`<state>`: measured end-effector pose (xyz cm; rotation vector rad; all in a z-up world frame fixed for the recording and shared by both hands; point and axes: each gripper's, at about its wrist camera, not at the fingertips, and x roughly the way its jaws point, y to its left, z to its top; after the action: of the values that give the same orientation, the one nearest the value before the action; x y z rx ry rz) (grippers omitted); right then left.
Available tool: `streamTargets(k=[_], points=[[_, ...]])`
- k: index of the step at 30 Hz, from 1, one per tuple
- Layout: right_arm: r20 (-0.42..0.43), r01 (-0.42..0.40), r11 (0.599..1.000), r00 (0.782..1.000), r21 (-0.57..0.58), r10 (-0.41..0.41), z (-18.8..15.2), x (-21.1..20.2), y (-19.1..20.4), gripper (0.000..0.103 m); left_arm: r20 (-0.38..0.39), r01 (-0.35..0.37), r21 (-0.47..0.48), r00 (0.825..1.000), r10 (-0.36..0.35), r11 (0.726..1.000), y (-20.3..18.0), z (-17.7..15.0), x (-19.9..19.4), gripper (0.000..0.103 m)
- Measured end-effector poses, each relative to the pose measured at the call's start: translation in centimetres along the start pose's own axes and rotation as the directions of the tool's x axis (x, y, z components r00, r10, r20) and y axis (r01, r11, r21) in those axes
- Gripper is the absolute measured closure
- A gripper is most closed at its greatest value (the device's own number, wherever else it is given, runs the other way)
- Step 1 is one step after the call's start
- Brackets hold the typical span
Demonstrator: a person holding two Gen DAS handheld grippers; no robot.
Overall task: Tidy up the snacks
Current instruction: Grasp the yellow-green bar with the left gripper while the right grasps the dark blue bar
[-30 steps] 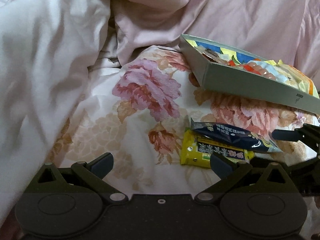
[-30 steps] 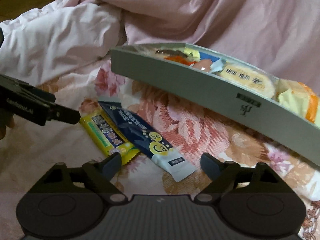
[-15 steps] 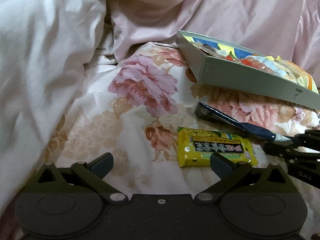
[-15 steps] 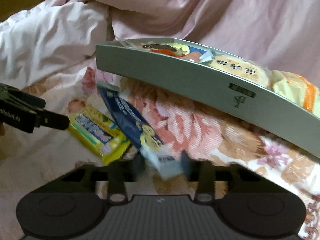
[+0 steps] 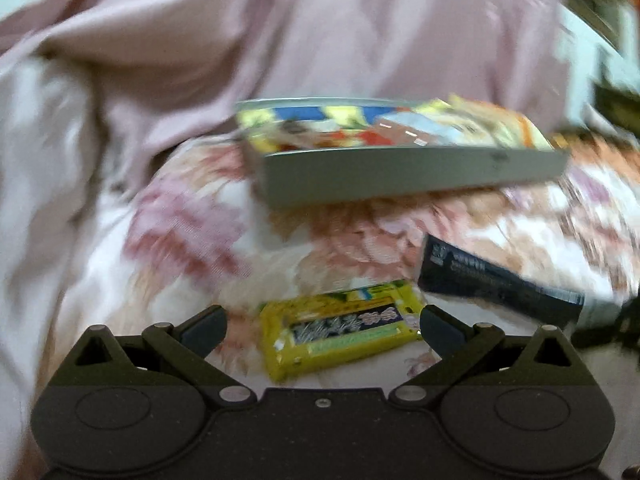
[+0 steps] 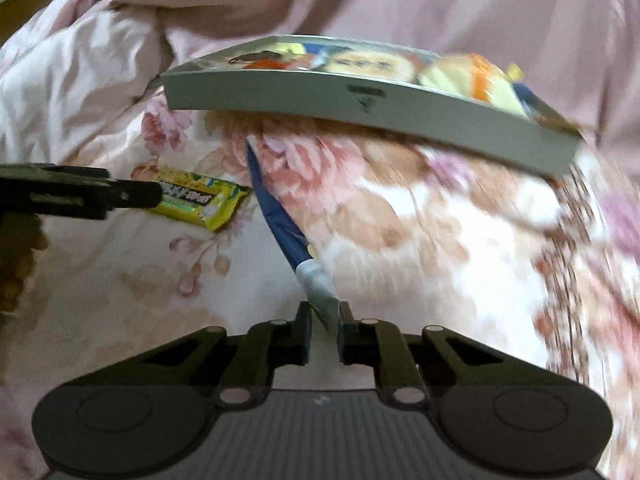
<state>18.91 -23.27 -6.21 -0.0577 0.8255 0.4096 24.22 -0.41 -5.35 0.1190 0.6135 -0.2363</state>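
Observation:
My right gripper (image 6: pixel 323 316) is shut on the white end of a dark blue snack packet (image 6: pixel 280 220), which stands on edge, lifted off the flowered bedspread. That same blue packet (image 5: pixel 492 284) shows at the right of the left wrist view, tilted. A yellow snack packet (image 5: pixel 340 330) lies flat on the bedspread between the tips of my open left gripper (image 5: pixel 323 322), which does not touch it. In the right wrist view the yellow packet (image 6: pixel 200 200) lies at the left, behind the left gripper's finger (image 6: pixel 120 196). A grey shallow box (image 5: pixel 400 172) filled with snacks sits farther back.
The grey box (image 6: pixel 360 108) rests on the flowered bedspread (image 6: pixel 440 240). Rumpled pink bedding (image 5: pixel 280 40) rises behind and to the left of it. A person's hand (image 6: pixel 16 264) shows at the left edge of the right wrist view.
My right gripper closed on the blue packet's white end and lifted it off the yellow packet, turning it on edge. Both views rolled and shifted; the left gripper stayed open.

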Motion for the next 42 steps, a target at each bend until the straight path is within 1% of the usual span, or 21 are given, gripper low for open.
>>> streamTargets(k=[3, 5, 7, 11, 12, 13, 15, 17, 20, 23, 24, 25, 26, 29, 30, 32, 33, 35, 37, 40, 42], points=[[0.011, -0.024, 0.998, 1.0, 0.056, 0.024, -0.5, -0.9, -1.2, 0.088, -0.045, 0.061, 0.182, 0.998, -0.054, 0.981, -0.3, 0.5, 1.4, 0.001], [0.015, -0.023, 0.998, 1.0, 0.065, 0.022, -0.5, -0.6, -1.6, 0.087, -0.076, 0.122, 0.267, 0.992, -0.105, 0.956, -0.2, 0.9, 2.2, 0.001], [0.021, -0.032, 0.997, 0.999, 0.064, 0.03, -0.2, 0.1, -1.8, 0.084, -0.107, 0.192, 0.334, 0.98, -0.166, 0.923, -0.1, 1.2, 2.9, 0.001], [0.061, -0.06, 0.998, 0.996, 0.014, 0.059, 0.3, 1.4, -1.4, 0.076, -0.174, 0.287, 0.419, 0.957, -0.234, 0.862, 0.2, 1.8, 4.2, 0.001], [0.071, -0.062, 0.998, 0.996, -0.002, 0.062, 0.5, 1.6, -1.2, 0.069, -0.195, 0.301, 0.44, 0.952, -0.238, 0.846, 0.2, 1.9, 4.7, 0.001], [0.082, -0.064, 0.998, 0.995, -0.02, 0.065, 0.6, 1.8, -1.1, 0.063, -0.212, 0.317, 0.453, 0.946, -0.245, 0.833, 0.3, 2.1, 5.1, 0.001], [0.104, -0.07, 0.996, 0.992, -0.056, 0.076, 0.9, 2.3, -0.8, 0.058, -0.242, 0.353, 0.446, 0.932, -0.269, 0.823, 0.5, 2.4, 5.6, 0.001], [0.119, -0.082, 0.994, 0.989, -0.074, 0.09, 1.2, 3.0, -0.6, 0.055, -0.279, 0.384, 0.417, 0.917, -0.286, 0.824, 0.8, 2.7, 6.1, 0.001], [0.131, -0.099, 0.991, 0.985, -0.09, 0.111, 1.4, 4.0, -0.3, 0.054, -0.337, 0.441, 0.351, 0.883, -0.328, 0.826, 1.2, 2.7, 6.3, 0.005], [0.142, -0.093, 0.989, 0.984, -0.112, 0.109, 1.5, 4.3, 0.0, 0.056, -0.359, 0.449, 0.293, 0.87, -0.338, 0.844, 1.1, 2.3, 6.0, 0.01], [0.143, -0.095, 0.99, 0.984, -0.108, 0.11, 1.6, 4.3, 0.0, 0.061, -0.366, 0.446, 0.275, 0.868, -0.336, 0.852, 1.0, 2.2, 5.9, 0.014], [0.142, -0.102, 0.99, 0.983, -0.101, 0.116, 1.6, 4.2, -0.1, 0.071, -0.376, 0.438, 0.247, 0.865, -0.331, 0.865, 0.9, 2.2, 5.7, 0.016], [0.14, -0.107, 0.99, 0.983, -0.093, 0.119, 1.7, 4.1, -0.2, 0.075, -0.385, 0.427, 0.221, 0.864, -0.324, 0.877, 0.8, 2.3, 5.6, 0.02], [0.129, -0.117, 0.991, 0.984, -0.061, 0.124, 1.9, 3.8, -0.5, 0.077, -0.399, 0.371, 0.117, 0.867, -0.298, 0.921, 0.1, 2.3, 4.9, 0.031], [0.125, -0.126, 0.991, 0.984, -0.045, 0.131, 2.0, 3.7, -0.7, 0.078, -0.399, 0.34, 0.083, 0.873, -0.282, 0.937, -0.4, 2.2, 4.5, 0.037], [0.107, -0.147, 0.989, 0.983, 0.002, 0.146, 2.1, 3.4, -1.1, 0.08, -0.387, 0.257, 0.052, 0.896, -0.217, 0.965, -1.6, 1.9, 3.9, 0.042], [0.097, -0.158, 0.987, 0.983, 0.027, 0.155, 2.2, 3.3, -1.3, 0.08, -0.391, 0.211, 0.036, 0.903, -0.181, 0.977, -2.3, 1.8, 3.8, 0.041], [0.076, -0.18, 0.981, 0.982, 0.073, 0.175, 2.1, 2.9, -1.7, 0.081, -0.389, 0.136, 0.023, 0.914, -0.116, 0.99, -3.3, 1.7, 3.9, 0.039], [0.072, -0.178, 0.981, 0.982, 0.079, 0.172, 2.0, 2.6, -1.9, 0.081, -0.386, 0.098, 0.025, 0.919, -0.081, 0.995, -4.1, 1.8, 4.5, 0.035], [0.095, -0.158, 0.986, 0.984, 0.05, 0.153, 1.8, 2.4, -1.7, 0.08, -0.394, 0.074, 0.037, 0.918, -0.054, 0.997, -4.7, 1.9, 5.1, 0.031], [0.112, -0.14, 0.99, 0.984, 0.018, 0.137, 1.6, 2.5, -1.5, 0.077, -0.401, 0.072, 0.063, 0.915, -0.041, 0.995, -5.1, 2.1, 5.1, 0.035]])
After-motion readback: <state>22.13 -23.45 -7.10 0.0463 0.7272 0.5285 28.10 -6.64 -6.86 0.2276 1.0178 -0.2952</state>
